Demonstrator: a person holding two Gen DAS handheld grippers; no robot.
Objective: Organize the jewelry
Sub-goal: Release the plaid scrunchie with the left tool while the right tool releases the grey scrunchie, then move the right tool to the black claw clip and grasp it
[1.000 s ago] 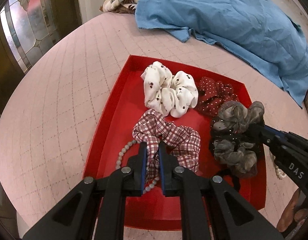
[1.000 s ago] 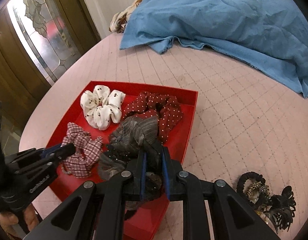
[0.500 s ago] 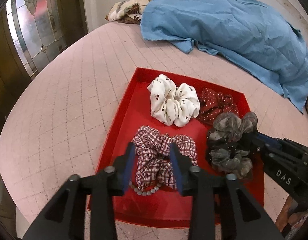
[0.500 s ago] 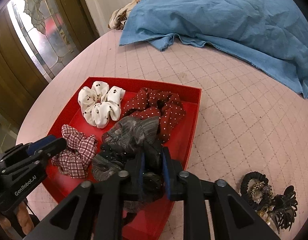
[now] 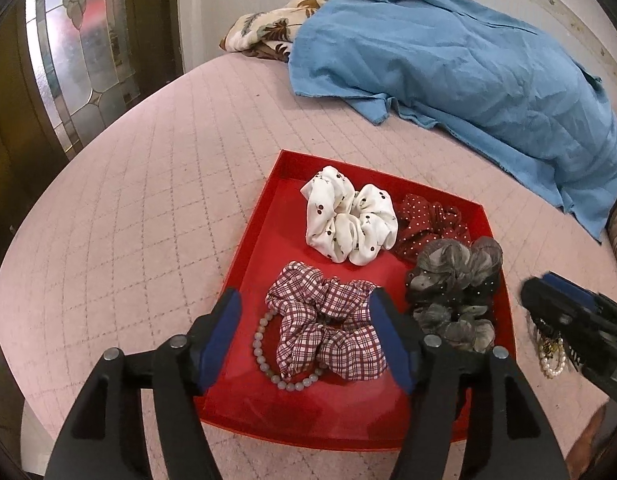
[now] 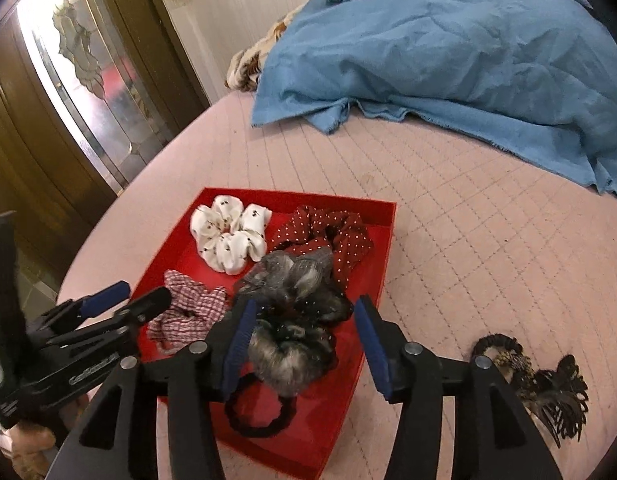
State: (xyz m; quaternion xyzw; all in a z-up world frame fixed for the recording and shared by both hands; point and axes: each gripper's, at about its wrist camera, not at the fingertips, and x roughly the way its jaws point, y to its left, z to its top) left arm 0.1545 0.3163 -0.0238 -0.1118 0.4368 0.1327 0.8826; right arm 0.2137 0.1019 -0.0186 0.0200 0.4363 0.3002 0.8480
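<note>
A blue cloth (image 5: pixel 460 80) lies rumpled on the pink quilted surface (image 5: pixel 148 184), overlapping a floral fabric (image 5: pixel 264 36).

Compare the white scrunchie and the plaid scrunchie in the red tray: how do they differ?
The white scrunchie is cream with small dark cherries; the plaid scrunchie is red-and-white check. The white one lies at the red tray's far side, the plaid one nearer, over a bead bracelet. Both are gathered fabric rings lying loose.
</note>
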